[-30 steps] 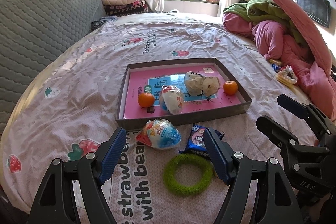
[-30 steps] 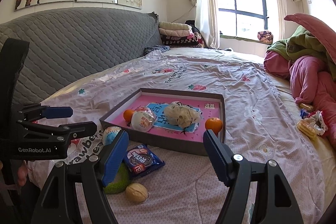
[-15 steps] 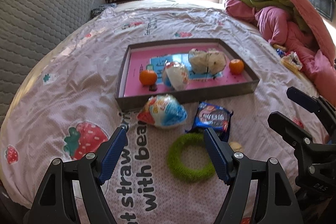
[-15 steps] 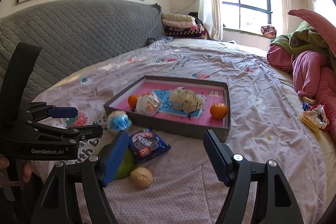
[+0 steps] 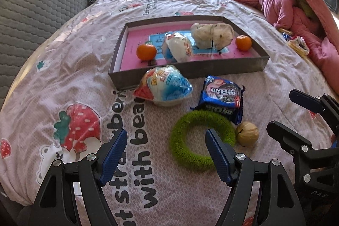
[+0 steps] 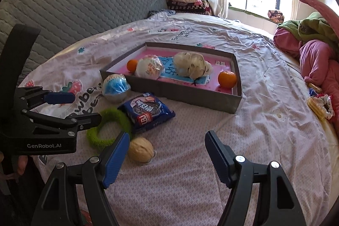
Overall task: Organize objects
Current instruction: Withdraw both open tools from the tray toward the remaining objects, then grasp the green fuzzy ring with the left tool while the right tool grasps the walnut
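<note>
Both views were lowered toward loose items beside tray (image 5: 186, 73). Left gripper (image 5: 166, 154) held open, empty, over green ring (image 5: 182, 154); right gripper (image 6: 167, 154) open beside walnut (image 6: 141, 150). Pickup judged imminent.

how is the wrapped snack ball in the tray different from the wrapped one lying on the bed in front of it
The wrapped ball in the tray lies inside the grey tray, next to an orange; the wrapped ball on the bed lies outside, against the tray's front wall. The tray one's wrapper looks mostly white; the bed one's shows much more blue, with a red end. Both are roundish and plastic-wrapped.
</note>
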`<state>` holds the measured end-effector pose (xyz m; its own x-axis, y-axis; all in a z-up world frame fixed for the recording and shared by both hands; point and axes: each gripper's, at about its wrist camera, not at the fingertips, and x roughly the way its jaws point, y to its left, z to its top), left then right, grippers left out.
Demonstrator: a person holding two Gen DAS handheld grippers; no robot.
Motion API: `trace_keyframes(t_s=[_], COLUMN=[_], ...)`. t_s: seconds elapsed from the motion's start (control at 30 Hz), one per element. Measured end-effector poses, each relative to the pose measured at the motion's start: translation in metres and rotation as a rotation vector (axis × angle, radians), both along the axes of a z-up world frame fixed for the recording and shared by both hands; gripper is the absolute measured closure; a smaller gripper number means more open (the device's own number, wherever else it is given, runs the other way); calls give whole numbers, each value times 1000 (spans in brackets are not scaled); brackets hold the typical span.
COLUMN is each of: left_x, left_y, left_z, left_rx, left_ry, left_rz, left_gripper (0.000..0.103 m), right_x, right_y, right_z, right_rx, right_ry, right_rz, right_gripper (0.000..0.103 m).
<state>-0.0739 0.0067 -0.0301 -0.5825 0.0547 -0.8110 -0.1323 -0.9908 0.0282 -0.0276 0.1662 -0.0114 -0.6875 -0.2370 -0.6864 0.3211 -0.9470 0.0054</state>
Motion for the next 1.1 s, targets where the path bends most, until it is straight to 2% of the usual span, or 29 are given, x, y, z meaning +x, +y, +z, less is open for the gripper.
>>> trace_keyframes(t_s=[0.4,0.8,1.1], left_x=[0,-5,-13], left_y=[-1,-5,-10], left_z=[-9,-19,-27], left_rx=[-3,5,14], left_ry=[-39,-53,-52], left_rz=[-2,9,23], left_gripper=[26,26,26], right_x=[-2,-6,-11], right_y=[-10,-17,-24], right_z=[-17,-27,-36], right_rx=[67,60,62], right_ry=[-66,-102,-130], right_rz=[24,32,47], right_gripper=[30,30,42])
